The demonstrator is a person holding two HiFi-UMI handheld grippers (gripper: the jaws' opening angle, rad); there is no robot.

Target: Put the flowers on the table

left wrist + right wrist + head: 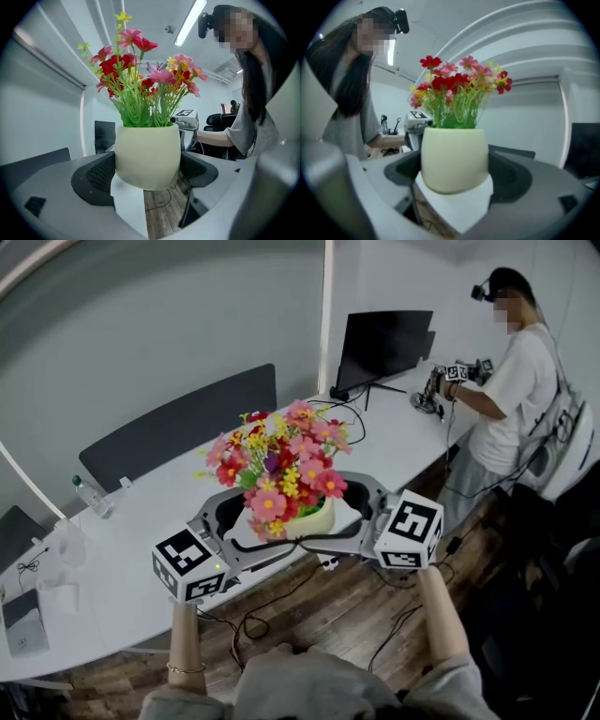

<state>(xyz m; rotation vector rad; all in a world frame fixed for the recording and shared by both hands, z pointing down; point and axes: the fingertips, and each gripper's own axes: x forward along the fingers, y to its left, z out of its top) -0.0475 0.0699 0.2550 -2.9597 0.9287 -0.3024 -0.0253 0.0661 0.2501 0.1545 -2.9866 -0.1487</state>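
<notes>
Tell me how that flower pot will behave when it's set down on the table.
The flower pot looks smooth and rounded, narrowing toward its base, so it may slip between the fingers. The flowers stand tall above it, so it is probably top-heavy and apt to tip. The stems look plastic, so likely light.

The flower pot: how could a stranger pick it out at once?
Find the long white table. At its near edge, the left gripper and right gripper clamp a rounded cream pot between them. It alone carries a bunch of pink, red and yellow flowers.
</notes>
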